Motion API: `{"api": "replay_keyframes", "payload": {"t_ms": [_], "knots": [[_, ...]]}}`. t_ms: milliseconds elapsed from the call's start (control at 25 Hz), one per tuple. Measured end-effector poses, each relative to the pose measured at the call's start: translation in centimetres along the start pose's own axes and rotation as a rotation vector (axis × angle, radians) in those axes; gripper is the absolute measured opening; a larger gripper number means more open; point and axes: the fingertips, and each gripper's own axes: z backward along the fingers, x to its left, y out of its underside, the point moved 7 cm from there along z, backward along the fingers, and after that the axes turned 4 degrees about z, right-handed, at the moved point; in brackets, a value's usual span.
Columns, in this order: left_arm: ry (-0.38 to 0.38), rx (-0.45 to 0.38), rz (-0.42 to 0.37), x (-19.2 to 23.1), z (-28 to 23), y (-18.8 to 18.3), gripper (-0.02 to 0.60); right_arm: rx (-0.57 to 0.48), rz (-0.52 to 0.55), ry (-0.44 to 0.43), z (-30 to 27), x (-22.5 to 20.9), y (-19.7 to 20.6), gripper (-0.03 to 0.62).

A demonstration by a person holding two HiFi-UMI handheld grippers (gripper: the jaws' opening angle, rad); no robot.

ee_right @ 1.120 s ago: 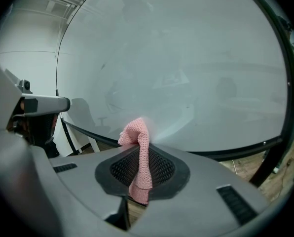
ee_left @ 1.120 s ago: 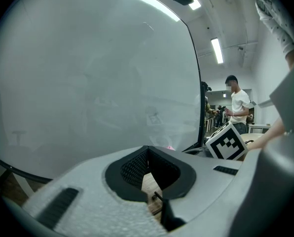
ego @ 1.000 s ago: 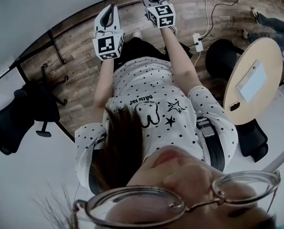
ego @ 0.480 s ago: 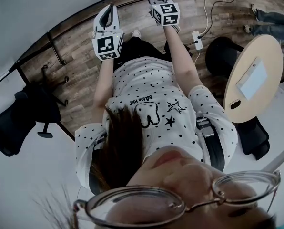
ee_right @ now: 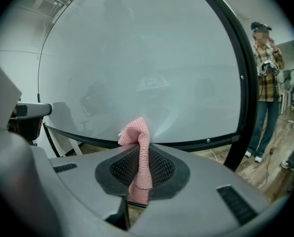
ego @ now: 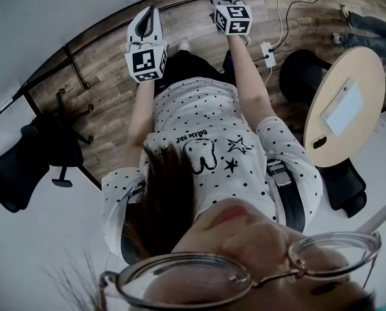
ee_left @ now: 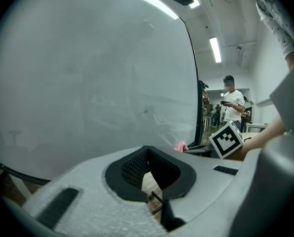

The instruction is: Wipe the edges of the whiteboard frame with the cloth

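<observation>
My right gripper is clenched on the pink cloth, just ahead of which runs the whiteboard frame's lower edge. My left gripper is pinched together, empty, with bare board beyond its fingertips.

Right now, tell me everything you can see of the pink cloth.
The cloth is pink and looks knitted, a soft strip. The right tool has its jaws shut on it; it runs upright between their dark ribbed pads, crumpled tip poking above, lower end hanging below. The tip is close to the black bottom frame of the whiteboard; whether it touches cannot be told.
</observation>
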Motion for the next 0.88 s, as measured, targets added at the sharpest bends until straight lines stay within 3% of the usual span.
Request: {"api": "replay_keyframes", "payload": {"t_ms": [880], "knots": [[0.053, 0.009, -0.009, -1.8, -2.1, -0.2, 0.017, -0.001, -0.054, 0.164, 2.6, -6.8, 0.6, 0.032]]}}
